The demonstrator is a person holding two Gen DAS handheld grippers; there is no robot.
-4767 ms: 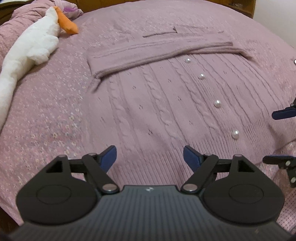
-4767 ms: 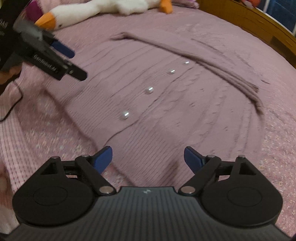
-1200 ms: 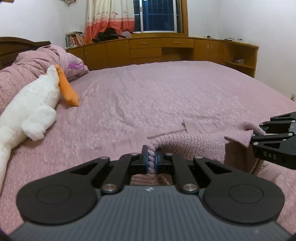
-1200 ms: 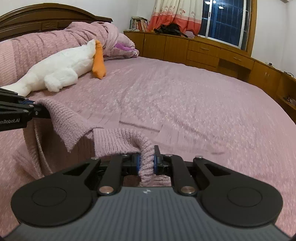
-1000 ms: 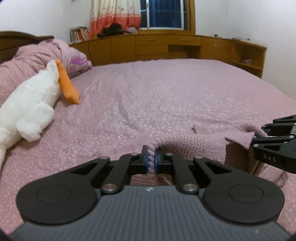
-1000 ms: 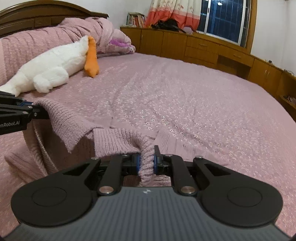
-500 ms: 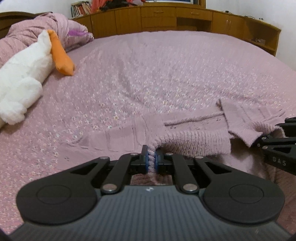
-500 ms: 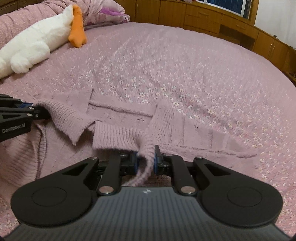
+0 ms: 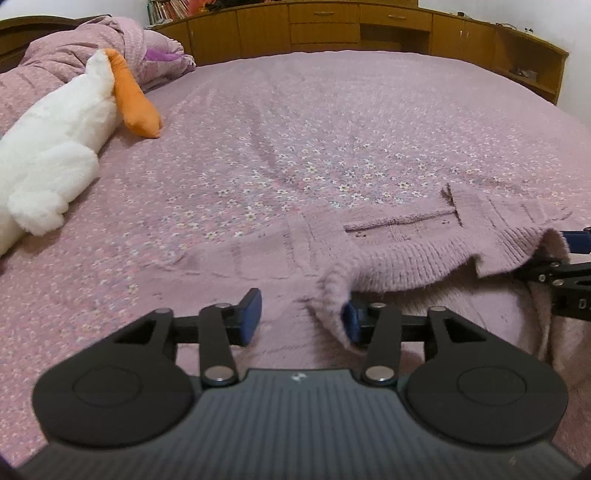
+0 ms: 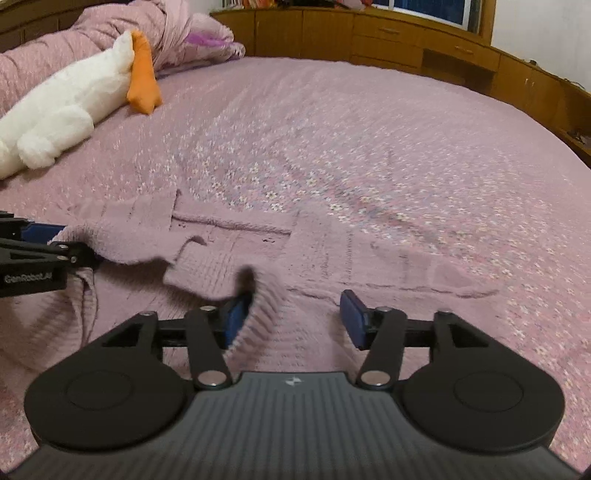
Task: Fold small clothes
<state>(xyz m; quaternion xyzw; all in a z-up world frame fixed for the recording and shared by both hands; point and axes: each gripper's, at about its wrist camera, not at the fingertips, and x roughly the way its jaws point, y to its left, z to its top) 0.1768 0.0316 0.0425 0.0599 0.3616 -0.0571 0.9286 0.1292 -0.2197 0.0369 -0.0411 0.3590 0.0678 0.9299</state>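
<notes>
A mauve knitted cardigan (image 9: pixel 413 254) lies on the bed, its hem folded over toward the collar end; it also shows in the right wrist view (image 10: pixel 207 266). My left gripper (image 9: pixel 301 319) is open, with a hem corner still draped over its right finger. My right gripper (image 10: pixel 295 319) is open, with the other hem corner draped over its left finger. Each gripper shows at the edge of the other's view, the right one (image 9: pixel 569 273) and the left one (image 10: pixel 33 258).
A pink floral bedspread (image 9: pixel 332 129) covers the bed. A white plush goose with an orange beak (image 9: pixel 66 147) lies at the left beside a bunched quilt (image 9: pixel 66 62). Wooden cabinets (image 9: pixel 332 26) line the far wall.
Both grippers carried the hem forward and down over the cardigan, then opened. The hem corners have slipped from the pinch and hang on one finger of each.
</notes>
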